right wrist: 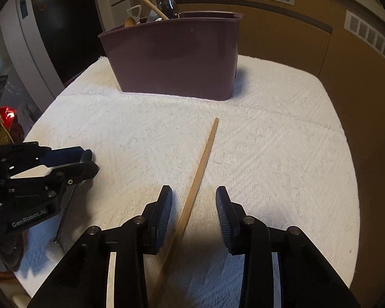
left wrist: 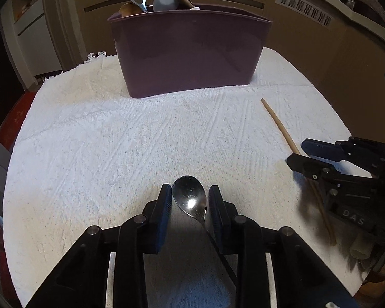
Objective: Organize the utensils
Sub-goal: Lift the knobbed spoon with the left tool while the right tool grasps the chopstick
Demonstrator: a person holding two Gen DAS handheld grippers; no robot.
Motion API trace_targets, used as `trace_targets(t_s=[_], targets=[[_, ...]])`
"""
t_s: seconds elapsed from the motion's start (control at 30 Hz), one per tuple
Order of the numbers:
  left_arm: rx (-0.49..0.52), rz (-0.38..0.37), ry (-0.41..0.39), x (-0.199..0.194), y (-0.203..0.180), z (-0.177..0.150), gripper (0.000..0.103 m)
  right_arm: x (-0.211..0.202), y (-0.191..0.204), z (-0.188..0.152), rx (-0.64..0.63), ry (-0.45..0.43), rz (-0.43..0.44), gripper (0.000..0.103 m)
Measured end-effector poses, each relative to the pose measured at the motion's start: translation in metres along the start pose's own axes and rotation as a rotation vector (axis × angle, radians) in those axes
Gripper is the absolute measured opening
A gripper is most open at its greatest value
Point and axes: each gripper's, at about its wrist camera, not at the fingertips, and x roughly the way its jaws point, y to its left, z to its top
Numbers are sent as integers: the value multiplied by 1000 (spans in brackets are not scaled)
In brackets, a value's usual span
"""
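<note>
purple bin (left wrist: 190, 51) holds upright utensils (left wrist: 164, 0).

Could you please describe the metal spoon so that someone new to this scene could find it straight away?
Start at the purple bin standing on the white towel, then come toward the camera. The metal spoon lies between the left gripper fingers. Unlike the wooden stick to its right, it is shiny and has a rounded bowl.

a bin (left wrist: 190, 54) stands at the far side of a towel-covered table (left wrist: 89, 141), with utensils (left wrist: 151, 0) sticking up inside it at its left end. nearer, a spoon (left wrist: 191, 197) lies between the left gripper (left wrist: 190, 200) fingers; to its right a wooden stick (right wrist: 202, 164) lies between the right gripper (right wrist: 193, 205) fingers, pointing toward the bin.
</note>
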Motion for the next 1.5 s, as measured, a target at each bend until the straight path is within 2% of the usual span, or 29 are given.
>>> trace_targets(t_s=[0.07,0.13,0.23,0.4,0.47,0.63,0.77,0.93,1.0,1.03,1.13,1.23,1.33,1.4,1.47,1.5], targets=[[-5,-23,5,-2,3,-3,29,0,8,-2,-40,0,-43,13],[-14,-38,10,-2,5,-3,29,-2,14,-4,-59,12,-28,6],[-21,-40,17,-1,5,-1,29,-7,21,-9,-80,15,-17,6],[16,-3,-1,3,-1,4,28,-17,23,-10,-75,-6,4,6],[24,17,-18,4,-3,5,24,-21,17,-9,-59,-13,11,6],[-23,-25,-50,-4,3,6,24,-30,-1,-5,23,-31,86,6],[-6,-25,-179,-47,1,8,24,-51,-14,-3,98,-80,151,6],[41,11,-365,-109,-8,14,21,-83,-19,5,130,-160,173,6],[42,1,-405,-125,-8,17,14,-96,-16,10,124,-193,171,6],[47,2,-423,-131,-9,17,3,-102,-14,12,120,-210,170,6],[56,5,-458,-144,-9,19,3,-114,-7,17,94,-237,167,6],[29,0,-448,-144,1,21,3,-110,0,17,68,-215,150,6],[-28,-5,-395,-134,15,17,3,-88,3,11,43,-149,76,6],[-54,-8,-324,-120,24,14,11,-70,-1,5,56,-91,49,6],[-56,-34,-242,-99,28,11,25,-51,-8,0,77,-45,7,6],[-41,-57,-196,-87,26,9,25,-44,-11,-2,80,-34,-8,6]])
